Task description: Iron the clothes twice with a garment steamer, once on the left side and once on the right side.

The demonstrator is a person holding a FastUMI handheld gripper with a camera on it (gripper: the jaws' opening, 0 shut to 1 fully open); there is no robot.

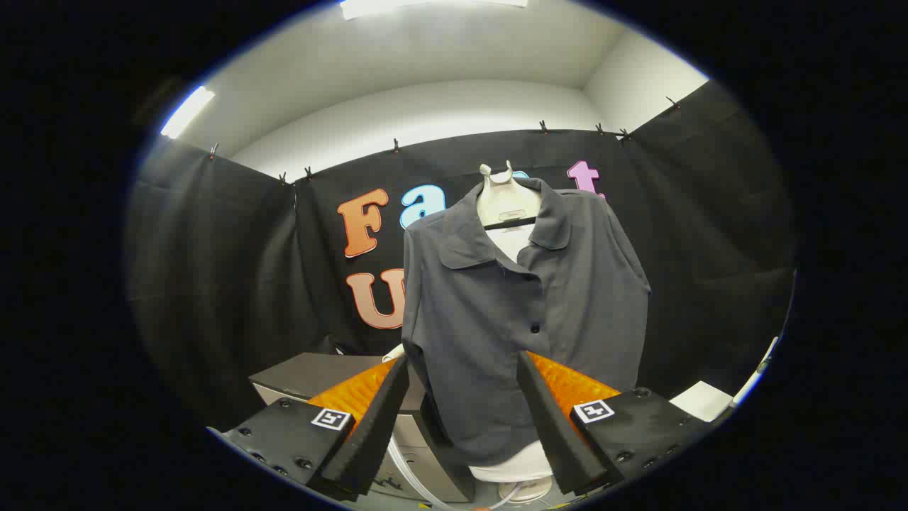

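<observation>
We see our gripper (462,372) spread wide, holding nothing, with the grey shirt (521,312) on its mannequin stand (505,199) just beyond the fingers.

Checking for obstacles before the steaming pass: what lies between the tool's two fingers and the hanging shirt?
Nothing, in the gripper view: the stretch from the open tool to the grey shirt on its mannequin is bare; a hose runs lower, beside the cabinet.

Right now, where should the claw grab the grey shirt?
Probably the loose bottom hem, coming straight from the front. The shirt hangs upright on its form, and the hem hangs free just ahead, between the open claw's fingers.
</observation>
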